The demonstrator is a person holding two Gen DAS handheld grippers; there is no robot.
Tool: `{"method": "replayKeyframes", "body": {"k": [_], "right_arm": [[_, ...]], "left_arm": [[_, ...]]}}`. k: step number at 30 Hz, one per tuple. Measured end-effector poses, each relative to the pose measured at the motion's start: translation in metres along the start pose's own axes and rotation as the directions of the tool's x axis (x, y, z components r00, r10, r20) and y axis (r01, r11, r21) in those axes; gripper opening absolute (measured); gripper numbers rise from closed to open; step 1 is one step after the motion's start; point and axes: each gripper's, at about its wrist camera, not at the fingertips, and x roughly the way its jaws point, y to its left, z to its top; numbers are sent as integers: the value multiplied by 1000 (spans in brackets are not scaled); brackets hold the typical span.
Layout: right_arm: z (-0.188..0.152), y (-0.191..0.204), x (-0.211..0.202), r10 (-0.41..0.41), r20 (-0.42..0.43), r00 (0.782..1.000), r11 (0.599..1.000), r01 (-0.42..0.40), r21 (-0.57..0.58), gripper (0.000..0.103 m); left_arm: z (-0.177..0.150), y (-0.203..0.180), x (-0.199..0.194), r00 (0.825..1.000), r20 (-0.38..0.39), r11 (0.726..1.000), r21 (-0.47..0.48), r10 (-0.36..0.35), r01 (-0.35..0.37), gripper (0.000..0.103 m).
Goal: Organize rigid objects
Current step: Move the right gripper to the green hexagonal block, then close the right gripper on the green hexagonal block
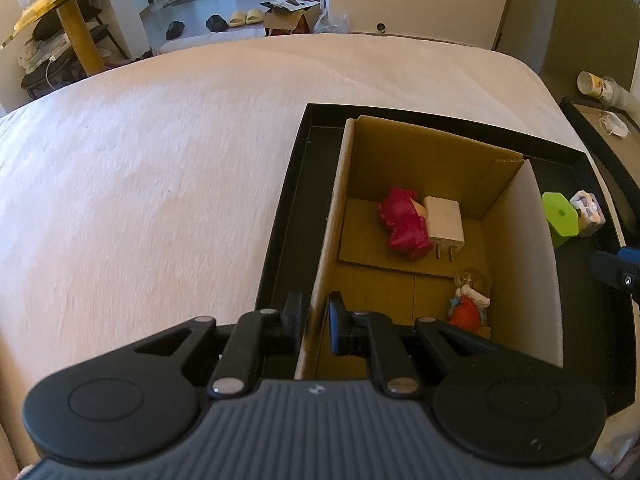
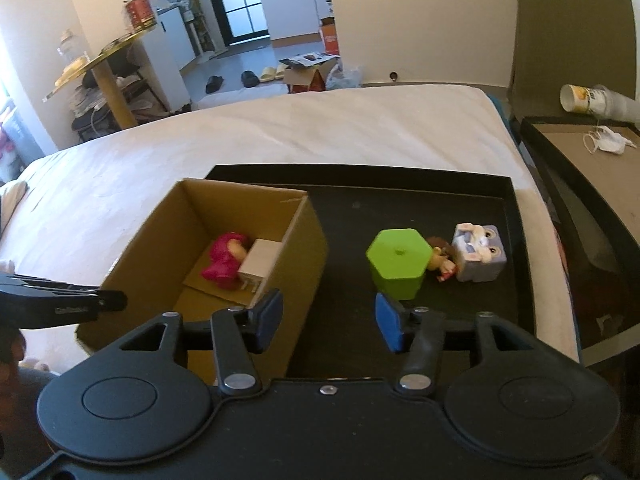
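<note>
The cardboard box (image 1: 416,216) stands inside the black tray (image 1: 280,236), directly ahead of my left gripper (image 1: 316,320). That gripper is clenched on the box's near-left wall, one finger outside it and one inside, steadying the box.

Contents already sorted into the box:
- a pink figurine (image 1: 402,222) on the floor at the far end;
- a white plug adapter (image 1: 443,224) touching the figurine's right side, prongs toward me;
- a small orange-and-white toy (image 1: 468,308) in the near right corner, just right of my left fingers.

I judge these three items as done.

Items left on the tray, outside the box, ahead and slightly right of my right gripper (image 2: 329,318):
- a green hexagonal block (image 2: 398,262), nearest, just beyond my right blue fingertip (image 2: 389,322);
- a small brown-haired figurine (image 2: 440,262) lying wedged between the block and the next item;
- a grey bunny cube (image 2: 478,254), furthest right.

My right gripper is released, jaws apart with nothing between them; it hovers over bare tray between the box's right wall and the green block.

By my count the task stands at about the halfway mark: three in, three to go. The green block looks like the natural next pick.
</note>
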Motion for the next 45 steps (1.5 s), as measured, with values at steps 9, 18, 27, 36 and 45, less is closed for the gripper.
{"method": "replayKeyframes", "body": {"k": [9,18,27,36,45], "right_arm": [[3,-22,18,-17,3,1000,999,17,40,57],[11,-35,43,-35,-8,999,996,35,82,64],[16,-38,74,-59,-28,998,992,62,112,69],[22,-37,91,-81,-41,996,990,86,116,73],[26,-32,113,-130,-77,989,987,136,83,68]], "left_arm": [[15,-3,12,1000,-25,1000,-4,8,-8,12],[25,-3,24,999,-52,1000,-24,14,-15,12],[27,9,22,998,-67,994,-104,22,-29,12],[24,4,19,996,-61,996,-66,60,-64,12],[22,0,17,996,-53,996,-45,73,-75,12]]}}
